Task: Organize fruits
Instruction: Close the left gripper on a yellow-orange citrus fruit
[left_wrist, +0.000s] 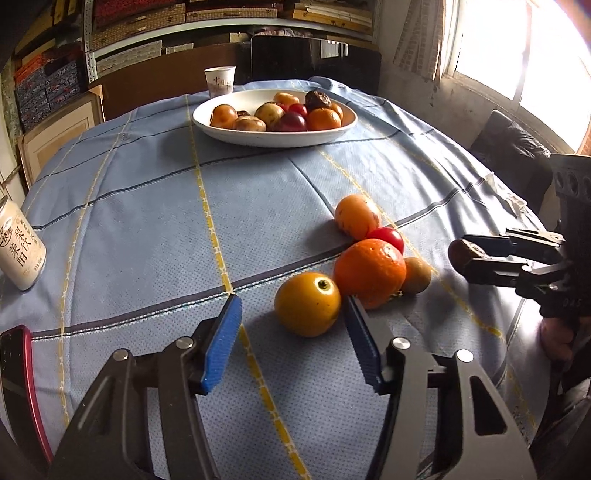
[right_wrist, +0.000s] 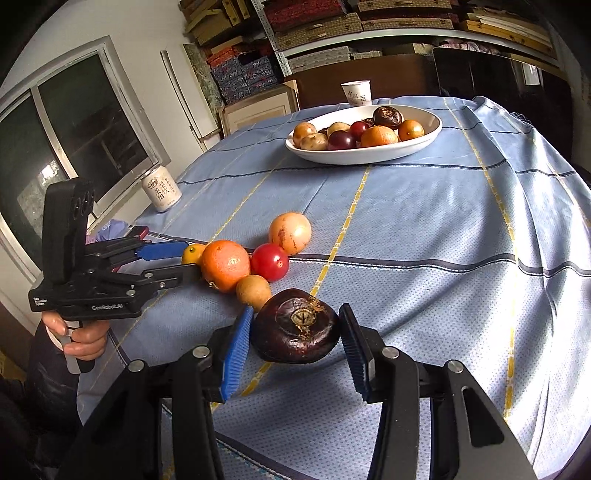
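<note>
My left gripper stands open around a yellow-orange fruit on the blue cloth. The fruit lies near the right pad, with a gap to the left pad. Just beyond it cluster an orange, a red tomato, a pale orange fruit and a small brown fruit. My right gripper is shut on a dark purple fruit, held above the cloth. A white bowl with several fruits sits at the far side. The left gripper shows at the left.
A drink can stands at the table's left edge, with a red-edged phone nearer. A paper cup is behind the bowl. The cloth drops off at the right. Shelves of boxes line the back wall.
</note>
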